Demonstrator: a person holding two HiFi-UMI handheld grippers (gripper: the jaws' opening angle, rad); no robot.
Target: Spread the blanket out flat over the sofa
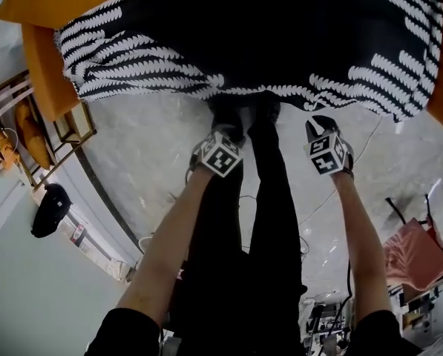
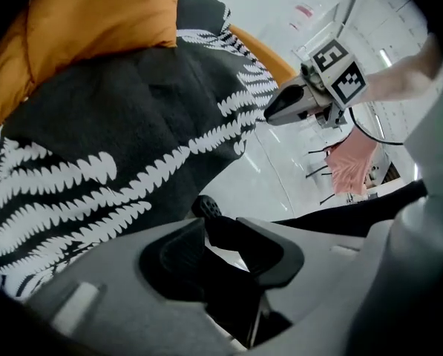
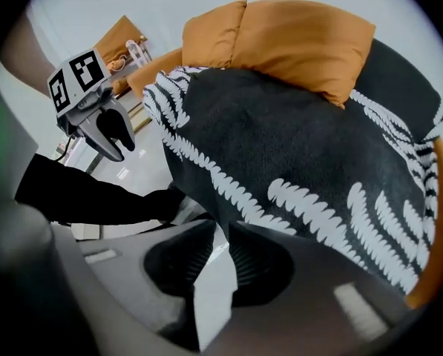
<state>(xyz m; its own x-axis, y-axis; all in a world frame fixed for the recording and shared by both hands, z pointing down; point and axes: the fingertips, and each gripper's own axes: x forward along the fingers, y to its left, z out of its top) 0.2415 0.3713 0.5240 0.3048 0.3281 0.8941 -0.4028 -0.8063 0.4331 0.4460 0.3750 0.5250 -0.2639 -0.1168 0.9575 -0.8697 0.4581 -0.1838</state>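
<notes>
The black blanket (image 1: 266, 35) with white fern print lies spread over the seat of the orange sofa (image 1: 47, 65), its front edge hanging toward the floor. Both grippers hover above the floor just in front of that edge, clear of the cloth. My left gripper (image 1: 222, 133) is open with nothing between its jaws; floor shows through the gap (image 2: 214, 225). My right gripper (image 1: 321, 124) is open and empty too (image 3: 217, 228). Each shows in the other's view: the right gripper (image 2: 280, 108) and the left gripper (image 3: 113, 136). Orange cushions (image 3: 303, 43) rest on the blanket (image 3: 280, 139).
The person's legs in black trousers (image 1: 258, 221) stand between the grippers, shoes against the sofa front. A wooden rack (image 1: 28, 124) and a black cap (image 1: 50, 206) are at the left. A pink cloth (image 1: 414, 254) hangs at the right. Cables (image 1: 317, 199) trail on the floor.
</notes>
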